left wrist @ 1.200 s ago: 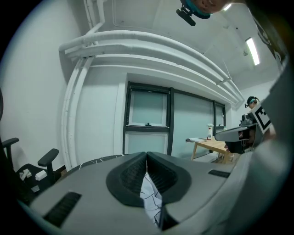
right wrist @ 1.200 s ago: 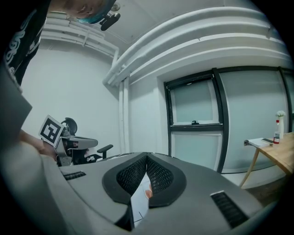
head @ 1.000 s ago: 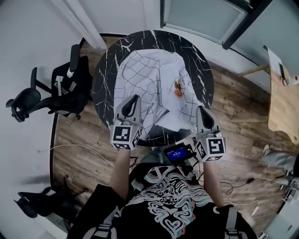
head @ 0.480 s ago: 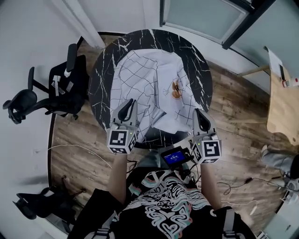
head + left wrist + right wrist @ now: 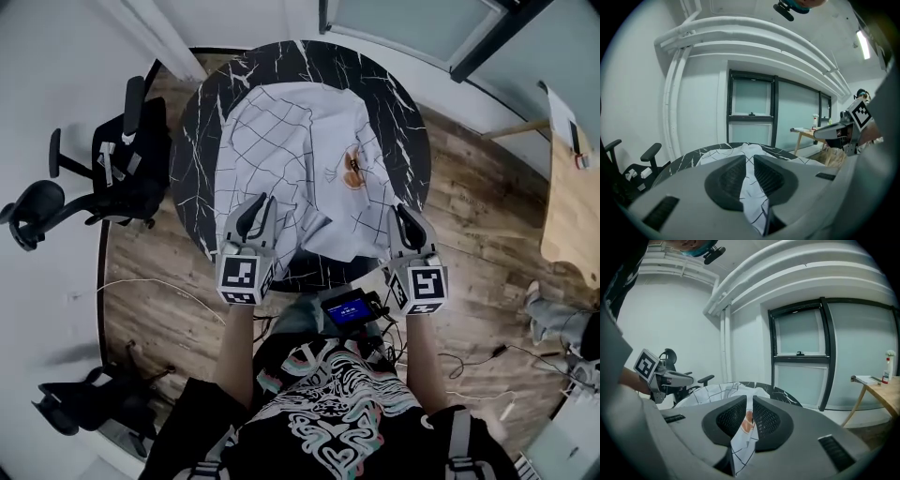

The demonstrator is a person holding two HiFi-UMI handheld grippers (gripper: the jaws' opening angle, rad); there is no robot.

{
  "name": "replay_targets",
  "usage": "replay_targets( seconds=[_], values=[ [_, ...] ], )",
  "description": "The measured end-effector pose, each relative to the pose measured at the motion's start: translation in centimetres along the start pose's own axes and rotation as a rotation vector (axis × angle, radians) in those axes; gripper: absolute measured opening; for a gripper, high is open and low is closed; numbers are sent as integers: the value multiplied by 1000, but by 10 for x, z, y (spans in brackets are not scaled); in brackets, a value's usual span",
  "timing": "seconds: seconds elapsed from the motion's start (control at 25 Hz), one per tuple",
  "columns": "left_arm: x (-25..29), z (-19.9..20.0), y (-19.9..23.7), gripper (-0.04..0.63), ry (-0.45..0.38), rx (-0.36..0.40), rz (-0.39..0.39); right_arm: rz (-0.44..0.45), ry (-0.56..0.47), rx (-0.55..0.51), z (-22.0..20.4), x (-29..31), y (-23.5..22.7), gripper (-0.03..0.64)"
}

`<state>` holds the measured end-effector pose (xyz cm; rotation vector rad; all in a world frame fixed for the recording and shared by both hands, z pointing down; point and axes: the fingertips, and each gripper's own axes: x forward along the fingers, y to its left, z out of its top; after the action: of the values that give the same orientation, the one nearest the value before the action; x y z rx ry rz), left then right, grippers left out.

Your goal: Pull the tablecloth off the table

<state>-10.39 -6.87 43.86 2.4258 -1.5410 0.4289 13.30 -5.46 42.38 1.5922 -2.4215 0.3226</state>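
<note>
A white tablecloth (image 5: 291,150) with thin black grid lines and an orange print lies rumpled on the round black marble table (image 5: 192,178), its near edge hanging over the rim. My left gripper (image 5: 255,208) is at the cloth's near left corner and my right gripper (image 5: 405,217) at its near right corner. Both pairs of jaws have just been opening. In the left gripper view the cloth (image 5: 755,199) hangs in the gap of the left gripper (image 5: 750,161). In the right gripper view a fold (image 5: 742,444) still lies between the pads of the right gripper (image 5: 750,404).
Black office chairs (image 5: 122,169) stand left of the table, another (image 5: 84,403) at the lower left. A wooden desk (image 5: 570,202) is at the right. Cables trail over the wooden floor. A small device with a blue screen (image 5: 349,309) hangs at the person's waist.
Both grippers have sunk a little at the table's near edge, the cloth corners going down with them. The left jaws now show a small gap.
</note>
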Motion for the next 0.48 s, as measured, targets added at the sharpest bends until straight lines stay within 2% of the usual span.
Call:
replay_targets(
  seconds=[0.48],
  values=[
    [11,-32,18,103,65,-24,65,72,128,30,-36,42,-11,107]
  ],
)
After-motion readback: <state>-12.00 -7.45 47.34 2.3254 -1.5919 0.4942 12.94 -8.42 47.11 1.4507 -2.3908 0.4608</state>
